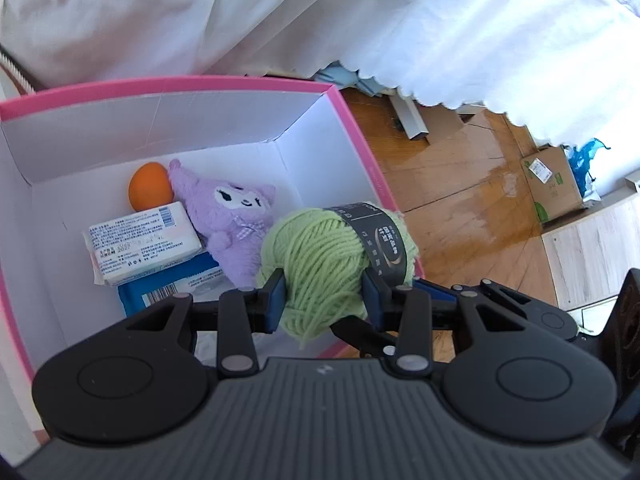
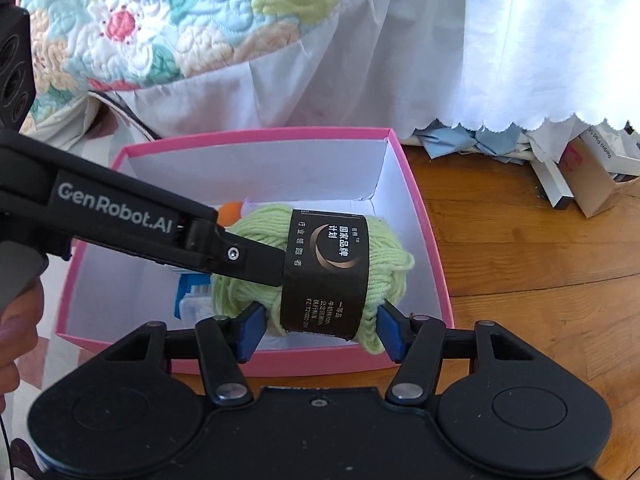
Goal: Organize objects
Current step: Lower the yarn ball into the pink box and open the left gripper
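A pink box (image 2: 424, 240) sits on the wood floor (image 2: 520, 240). Over it hangs green yarn (image 1: 320, 256), pinched by the left gripper (image 1: 324, 296) marked "GenRobot.AI"; the right gripper (image 2: 320, 328) brackets it, contact unclear. Its black band (image 2: 326, 272) bears Chinese print.

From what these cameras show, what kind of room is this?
Probably a bedroom at home. A bed with a floral quilt and a white scalloped bed skirt stands beside a wooden floor, and cardboard boxes are tucked under the bed.
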The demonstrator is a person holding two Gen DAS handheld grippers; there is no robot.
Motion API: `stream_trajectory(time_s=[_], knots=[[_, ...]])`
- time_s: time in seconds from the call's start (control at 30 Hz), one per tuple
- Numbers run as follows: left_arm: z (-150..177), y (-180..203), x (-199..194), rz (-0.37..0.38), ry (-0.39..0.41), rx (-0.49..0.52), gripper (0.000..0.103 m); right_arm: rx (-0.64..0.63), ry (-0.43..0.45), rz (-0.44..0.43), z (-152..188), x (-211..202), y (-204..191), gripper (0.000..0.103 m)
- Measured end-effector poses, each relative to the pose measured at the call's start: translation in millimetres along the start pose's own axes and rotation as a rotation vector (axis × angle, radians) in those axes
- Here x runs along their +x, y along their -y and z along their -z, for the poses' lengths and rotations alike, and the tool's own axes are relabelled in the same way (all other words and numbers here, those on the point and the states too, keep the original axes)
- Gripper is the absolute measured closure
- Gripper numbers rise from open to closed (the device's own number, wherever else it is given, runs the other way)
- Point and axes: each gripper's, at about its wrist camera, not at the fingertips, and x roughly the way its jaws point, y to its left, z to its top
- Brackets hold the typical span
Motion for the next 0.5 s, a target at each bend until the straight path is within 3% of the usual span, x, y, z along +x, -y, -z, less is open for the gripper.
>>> stream_trajectory(time_s=[0.4,0.43,0.47,0.5], knots=[[0.9,-1.5,25.2,-0.035,-0.014,-0.013,0.064,-0.004,-0.007,0.020,1.7,19.1,10.4,0.047],[0.6,-1.6,25.0,-0.032,-0.013,-0.005,0.064,-0.004,-0.008,0.029,1.7,21.2,11.2,0.049],[0.4,-1.9,24.9,-0.032,-0.010,-0.002,0.064,-0.007,-0.008,0.032,1.8,23.1,12.0,0.061],[0.3,-2.6,25.5,-0.037,-0.010,-0.005,0.064,-0.009,-0.012,0.036,1.6,25.6,13.2,0.065]])
